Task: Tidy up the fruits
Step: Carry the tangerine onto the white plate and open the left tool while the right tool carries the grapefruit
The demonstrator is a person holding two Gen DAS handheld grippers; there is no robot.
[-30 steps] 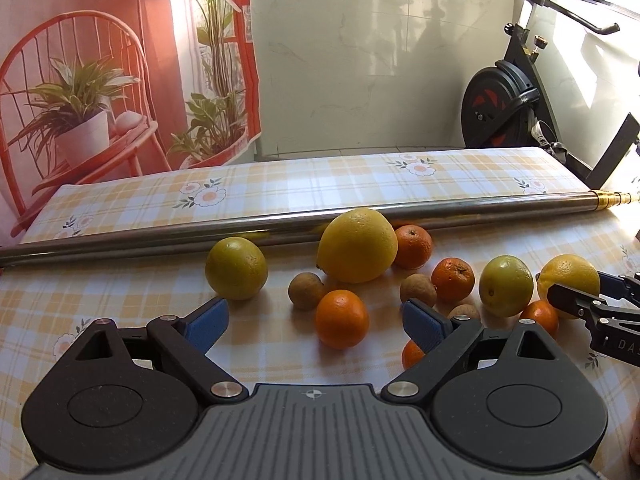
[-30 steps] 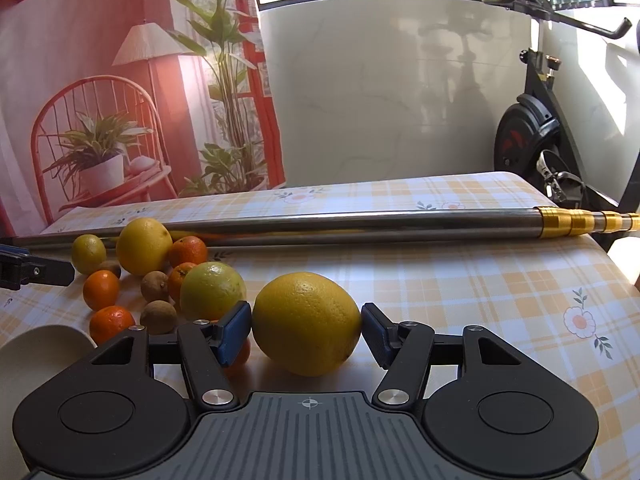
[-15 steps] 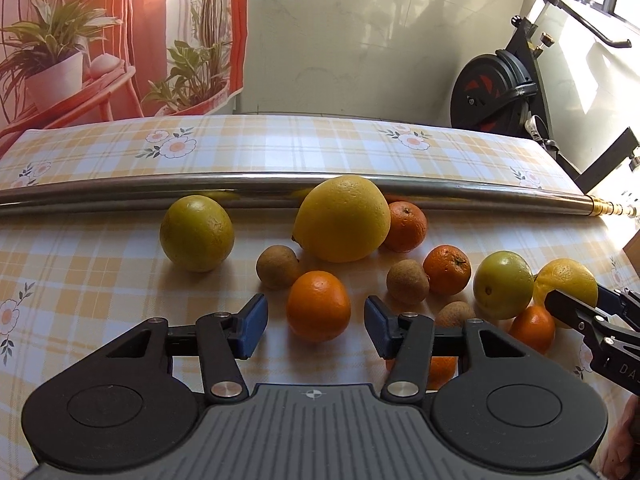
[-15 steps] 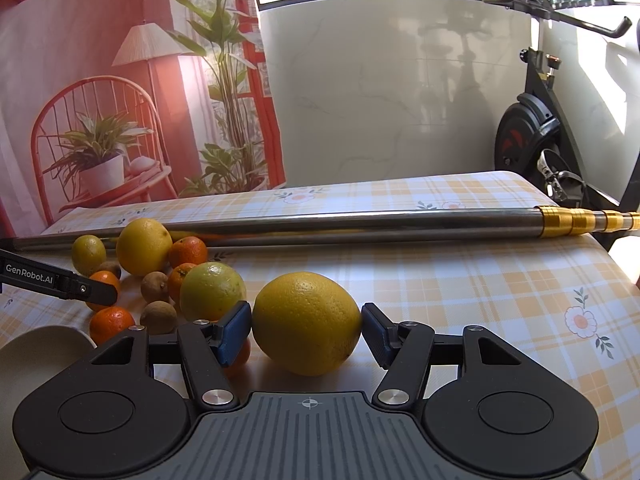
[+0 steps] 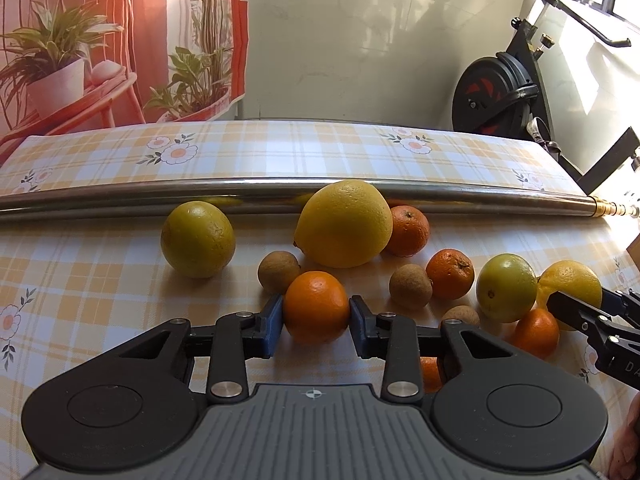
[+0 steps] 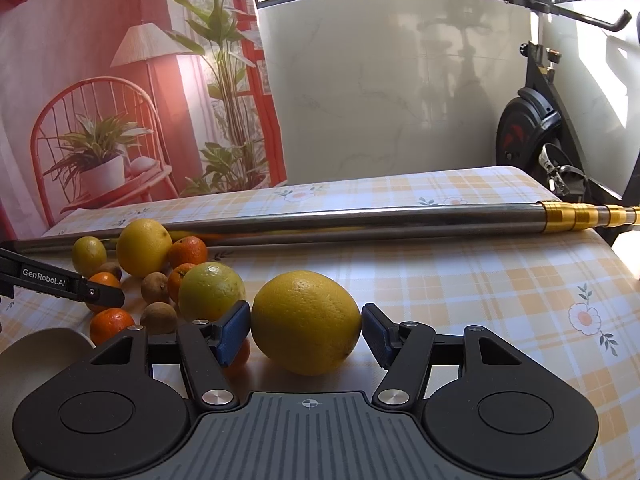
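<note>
A small orange (image 5: 316, 304) rests on the checked tablecloth. My left gripper (image 5: 316, 320) is closing on it, and both blue pads touch its sides. Behind it lie a big yellow citrus (image 5: 344, 224), a greenish-yellow fruit (image 5: 198, 240), two tangerines (image 5: 450, 274) and small brown fruits (image 5: 278, 272). My right gripper (image 6: 306, 330) is shut on a large yellow fruit (image 6: 306, 320) that sits on the table. A green-yellow fruit (image 6: 212, 292) lies just left of that one. The left gripper's finger (image 6: 92, 294) reaches in from the left edge of the right wrist view.
A long steel pole (image 5: 120, 196) with a gold end (image 6: 576, 216) lies across the table behind the fruit. A white bowl rim (image 6: 40, 352) shows at the lower left. An exercise bike (image 6: 532, 128) stands past the table's far right corner.
My left gripper came down and closer to the table, and its jaws drew together from wide apart onto the orange. The right gripper and its yellow fruit stayed still.
</note>
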